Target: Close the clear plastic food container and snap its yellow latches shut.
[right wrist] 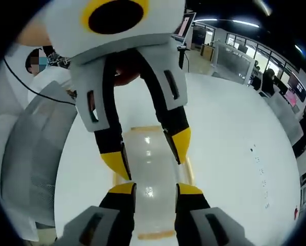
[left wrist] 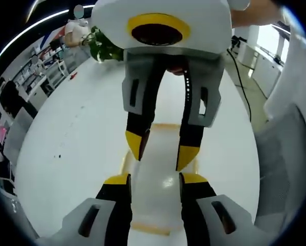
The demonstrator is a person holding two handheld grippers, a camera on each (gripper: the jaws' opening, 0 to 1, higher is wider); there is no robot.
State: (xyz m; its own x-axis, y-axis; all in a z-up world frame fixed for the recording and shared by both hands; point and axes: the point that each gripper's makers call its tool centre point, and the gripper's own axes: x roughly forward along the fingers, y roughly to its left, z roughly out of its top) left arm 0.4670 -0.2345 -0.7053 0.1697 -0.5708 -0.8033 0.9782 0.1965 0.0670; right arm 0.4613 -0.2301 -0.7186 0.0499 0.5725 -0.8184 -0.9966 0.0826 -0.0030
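Over the clear container [left wrist: 155, 182], lid seemingly down on the white surface [left wrist: 76, 138], left gripper [left wrist: 154, 178] and facing right gripper [left wrist: 160, 154] hover part-open, holding nothing; latching appears next, requiring fingers pressing each yellow latch [right wrist: 153, 235].

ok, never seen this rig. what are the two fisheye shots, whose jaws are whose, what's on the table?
No robot: a person holds a two-jaw gripper in each hand, each with its own camera. In the left gripper view, the left gripper rises from the bottom and the right gripper faces it from above. The right gripper view mirrors that: right gripper below, left gripper above. Between them on the white table lies the clear container with yellow latches. All jaws stand apart, straddling it; whether they touch it is unclear.
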